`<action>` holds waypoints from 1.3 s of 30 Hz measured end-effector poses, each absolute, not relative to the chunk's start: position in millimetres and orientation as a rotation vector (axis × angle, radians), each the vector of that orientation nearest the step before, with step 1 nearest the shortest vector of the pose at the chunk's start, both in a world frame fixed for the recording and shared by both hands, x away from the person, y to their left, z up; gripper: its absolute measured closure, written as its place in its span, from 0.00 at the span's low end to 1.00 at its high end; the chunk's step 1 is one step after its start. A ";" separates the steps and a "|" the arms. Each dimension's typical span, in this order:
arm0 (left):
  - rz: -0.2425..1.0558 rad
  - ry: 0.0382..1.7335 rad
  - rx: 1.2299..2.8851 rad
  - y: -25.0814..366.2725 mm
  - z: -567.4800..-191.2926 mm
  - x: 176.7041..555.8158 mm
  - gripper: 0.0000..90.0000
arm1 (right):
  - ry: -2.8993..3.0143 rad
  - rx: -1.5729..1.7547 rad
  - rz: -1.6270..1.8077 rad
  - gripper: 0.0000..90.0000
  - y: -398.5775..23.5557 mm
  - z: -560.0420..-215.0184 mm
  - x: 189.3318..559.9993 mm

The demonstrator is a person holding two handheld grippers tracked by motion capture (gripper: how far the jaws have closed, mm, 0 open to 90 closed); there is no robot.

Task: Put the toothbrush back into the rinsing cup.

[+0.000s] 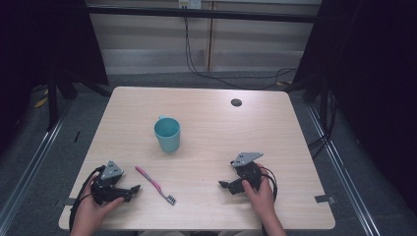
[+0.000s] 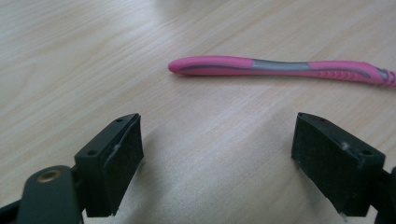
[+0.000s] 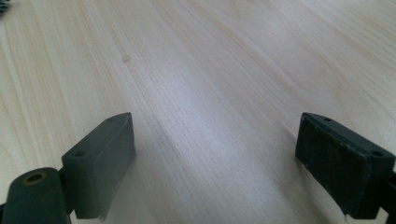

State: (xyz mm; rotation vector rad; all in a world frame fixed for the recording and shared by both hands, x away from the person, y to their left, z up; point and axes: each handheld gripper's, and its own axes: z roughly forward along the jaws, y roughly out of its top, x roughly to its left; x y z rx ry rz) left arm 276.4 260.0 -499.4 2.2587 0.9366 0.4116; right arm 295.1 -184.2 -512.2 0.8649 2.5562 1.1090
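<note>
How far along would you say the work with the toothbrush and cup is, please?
Nothing looks done yet: the pink toothbrush lies flat on the table, apart from the teal cup. The left tongs stand open just short of its handle; the right tongs are open, empty. Picking it up remains.

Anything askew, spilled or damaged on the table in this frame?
Nothing stands out. The teal cup stands upright mid-table with no spill around it. The pink toothbrush lies flat on the wood, whole, apart from the cup. The left gripper and right gripper rest open near the table's front edge, holding nothing.
</note>
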 end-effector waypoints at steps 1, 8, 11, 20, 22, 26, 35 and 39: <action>0.412 0.937 2.259 260.0 -499.4 276.4 0.18 | 2.556 0.865 1.109 0.13 -184.2 -512.2 295.1; 0.442 0.780 2.434 254.5 -484.6 278.0 0.21 | 2.558 0.862 1.110 0.13 -184.2 -512.3 295.2; 0.439 0.762 2.451 253.6 -481.3 279.3 0.21 | 2.557 0.863 1.109 0.13 -184.1 -512.2 295.2; 0.436 0.654 2.543 245.7 -471.3 285.2 0.22 | 2.558 0.860 1.110 0.13 -184.1 -512.3 295.2; 0.436 0.645 2.547 242.8 -468.1 287.2 0.23 | 2.558 0.858 1.111 0.13 -184.2 -512.3 295.3; 0.422 0.602 2.577 239.0 -465.5 288.1 0.23 | 2.558 0.858 1.111 0.13 -184.2 -512.3 295.3; 0.401 0.488 2.645 228.7 -457.6 294.0 0.22 | 2.558 0.859 1.110 0.13 -184.2 -512.3 295.3; 0.403 0.451 2.669 224.8 -452.7 297.8 0.22 | 2.558 0.858 1.110 0.13 -184.2 -512.3 295.3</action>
